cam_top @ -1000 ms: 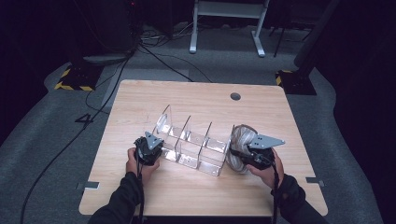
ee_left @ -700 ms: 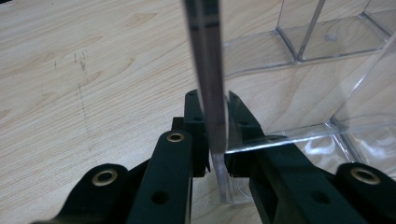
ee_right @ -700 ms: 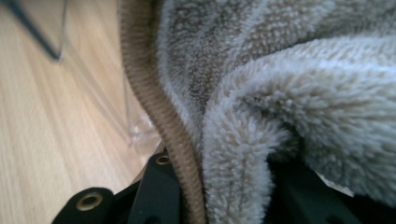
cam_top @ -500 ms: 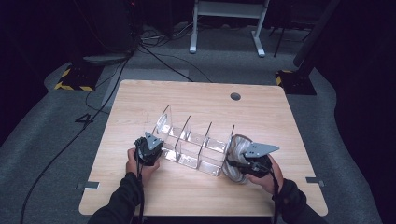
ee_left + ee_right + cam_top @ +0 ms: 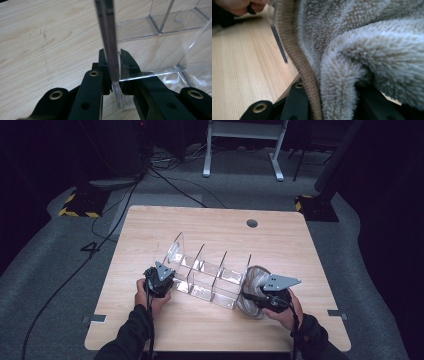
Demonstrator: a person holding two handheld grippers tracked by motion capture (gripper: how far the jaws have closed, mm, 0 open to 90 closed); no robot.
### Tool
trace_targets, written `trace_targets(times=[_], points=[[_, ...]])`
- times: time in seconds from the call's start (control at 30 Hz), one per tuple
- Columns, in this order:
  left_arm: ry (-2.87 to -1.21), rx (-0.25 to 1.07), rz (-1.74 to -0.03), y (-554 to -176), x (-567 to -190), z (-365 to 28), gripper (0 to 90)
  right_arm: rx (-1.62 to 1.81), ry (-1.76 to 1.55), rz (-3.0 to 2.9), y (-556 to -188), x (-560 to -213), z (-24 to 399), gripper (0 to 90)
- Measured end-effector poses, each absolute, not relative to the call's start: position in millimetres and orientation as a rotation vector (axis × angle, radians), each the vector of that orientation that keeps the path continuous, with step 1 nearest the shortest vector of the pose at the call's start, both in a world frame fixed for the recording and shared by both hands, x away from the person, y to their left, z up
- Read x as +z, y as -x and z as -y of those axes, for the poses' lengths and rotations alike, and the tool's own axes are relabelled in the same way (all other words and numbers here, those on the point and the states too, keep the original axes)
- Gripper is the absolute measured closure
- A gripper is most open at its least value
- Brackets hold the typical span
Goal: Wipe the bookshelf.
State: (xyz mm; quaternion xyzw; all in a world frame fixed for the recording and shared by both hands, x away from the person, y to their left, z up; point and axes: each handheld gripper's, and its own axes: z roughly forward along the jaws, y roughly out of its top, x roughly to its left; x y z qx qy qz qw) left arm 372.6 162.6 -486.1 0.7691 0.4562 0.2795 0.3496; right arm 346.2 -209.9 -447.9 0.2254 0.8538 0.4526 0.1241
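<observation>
Clearly your right tool [image 5: 256,296] was clenched on the soft, floppy fleece cloth [image 5: 252,279] near the table's [image 5: 210,222] front-right corner, while your left tool [image 5: 161,281] pinched the slick, brittle clear organizer's [image 5: 210,275] end wall.

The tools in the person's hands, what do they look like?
Both the left tool and the right tool are black, each topped with a grey three-cornered plate. Their black jaws have round brass-coloured rivets. A black cable trails from the left one. The person wears dark sleeves.
</observation>
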Motion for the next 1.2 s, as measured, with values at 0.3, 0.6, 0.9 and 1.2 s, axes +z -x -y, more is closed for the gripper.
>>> trace_targets(times=[0.3, 0.6, 0.9, 1.2], points=[[-1.994, 0.728, -1.183, -373, -486, -163, 81.3, 1.170, -0.698, -2.597, -354, -481, 201, 72.9], [-1.992, 0.729, -1.190, -373, -487, -163, 81.6, 1.136, -0.728, -2.558, -364, -479, 203, 73.0], [-1.991, 0.725, -1.180, -373, -487, -160, 81.0, 1.356, -0.795, -2.306, -375, -431, 227, 73.1], [-1.996, 0.722, -1.183, -372, -487, -159, 80.3, 1.420, -0.696, -2.319, -357, -421, 223, 73.1]])
